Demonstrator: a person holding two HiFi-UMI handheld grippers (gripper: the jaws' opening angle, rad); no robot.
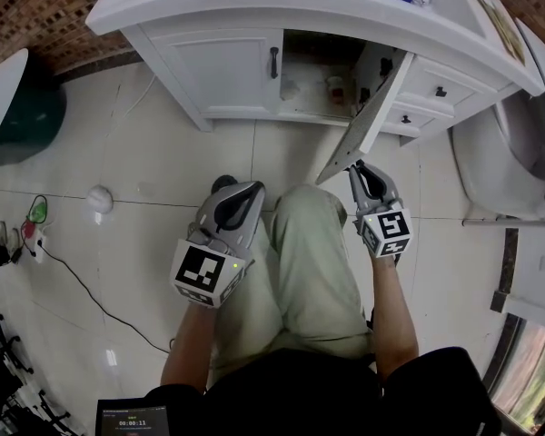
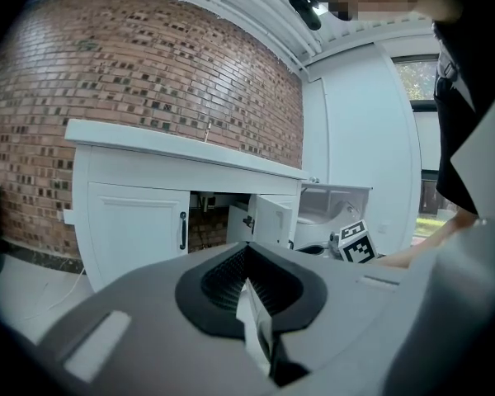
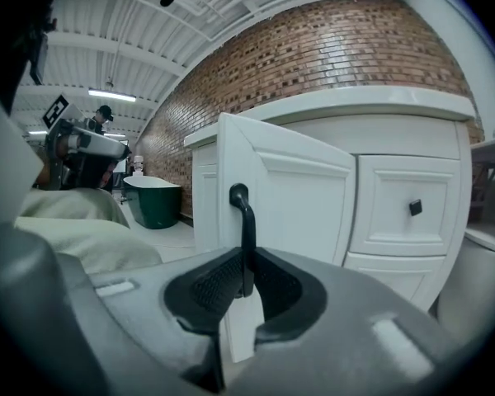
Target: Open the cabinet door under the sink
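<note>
The white vanity cabinet (image 1: 227, 66) stands under the sink counter. Its right door (image 1: 359, 130) is swung out toward me, and the inside (image 1: 313, 80) shows. My right gripper (image 1: 356, 166) is at the door's free edge, shut on the black bar handle (image 3: 243, 221), which runs up between the dark pads (image 3: 210, 283). The door panel (image 3: 297, 196) fills the middle of the right gripper view. The left door stays closed, with its handle (image 1: 274, 62) untouched. My left gripper (image 1: 241, 193) hangs back over my knee, shut on nothing, and it faces the cabinet (image 2: 132, 221).
Two drawers (image 1: 436, 89) sit right of the open door, and a toilet (image 1: 509, 153) beyond them. A dark green tub (image 1: 18, 107) stands at the left. A cable (image 1: 73, 271) and a small white ball (image 1: 100, 198) lie on the tiled floor.
</note>
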